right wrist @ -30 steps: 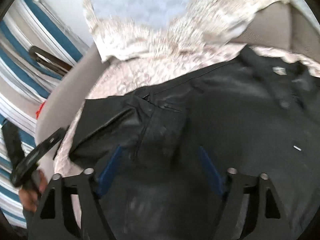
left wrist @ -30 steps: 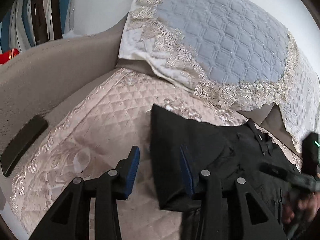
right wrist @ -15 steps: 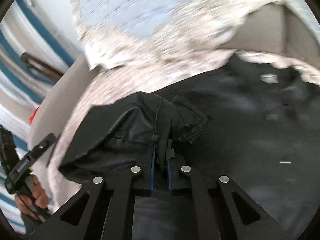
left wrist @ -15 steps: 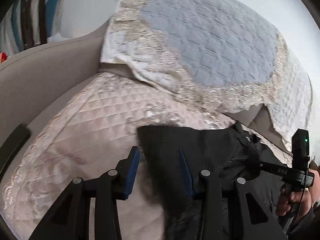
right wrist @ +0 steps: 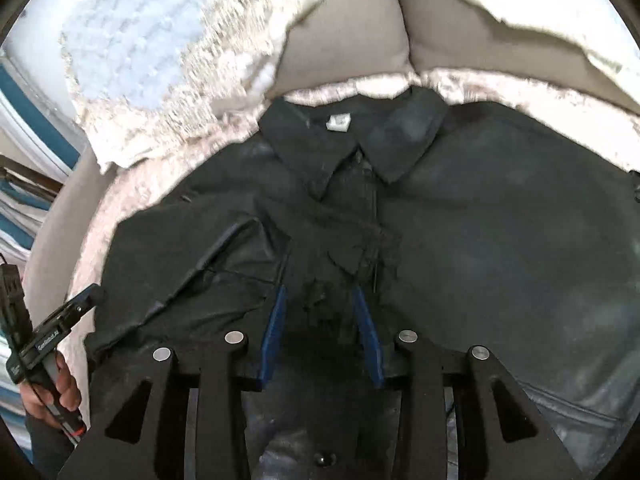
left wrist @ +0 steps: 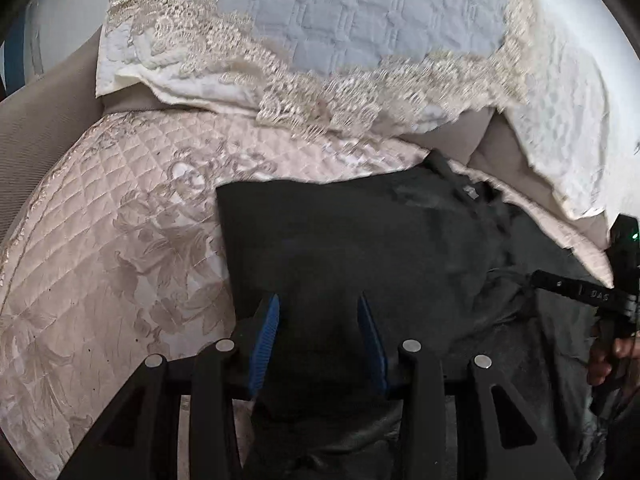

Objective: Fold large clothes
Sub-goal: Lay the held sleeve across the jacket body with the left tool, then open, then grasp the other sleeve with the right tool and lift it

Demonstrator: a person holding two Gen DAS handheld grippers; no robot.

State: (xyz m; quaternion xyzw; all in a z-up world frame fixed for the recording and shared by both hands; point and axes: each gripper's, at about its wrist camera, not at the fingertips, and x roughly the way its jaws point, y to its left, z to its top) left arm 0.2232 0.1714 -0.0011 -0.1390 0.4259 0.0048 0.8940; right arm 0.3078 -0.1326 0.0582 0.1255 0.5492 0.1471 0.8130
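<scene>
A large black collared shirt (right wrist: 480, 240) lies face up on a quilted pink cover, collar (right wrist: 352, 140) toward the cushions. Its left side is folded in, and the sleeve cuff lies bunched on the chest (right wrist: 360, 248). In the left wrist view the folded edge of the shirt (left wrist: 340, 240) runs straight down from the cover. My left gripper (left wrist: 318, 304) is open just above the folded side. My right gripper (right wrist: 320, 296) is open over the shirt's middle, just below the bunched cuff, holding nothing. Each gripper shows in the other's view, the right (left wrist: 576, 290) and the left (right wrist: 60, 320).
The quilted pink cover (left wrist: 120, 240) spreads over a beige sofa seat. A blue-and-white lace-edged cushion (left wrist: 340, 40) leans at the back, another white one (left wrist: 560, 140) to the right. The beige sofa back (right wrist: 360, 40) shows behind the collar. Striped fabric (right wrist: 20, 208) lies left.
My right gripper was shut on the sleeve cuff half a second ago; it has carried it onto the chest and opened. My left gripper moved right, over the folded side.
</scene>
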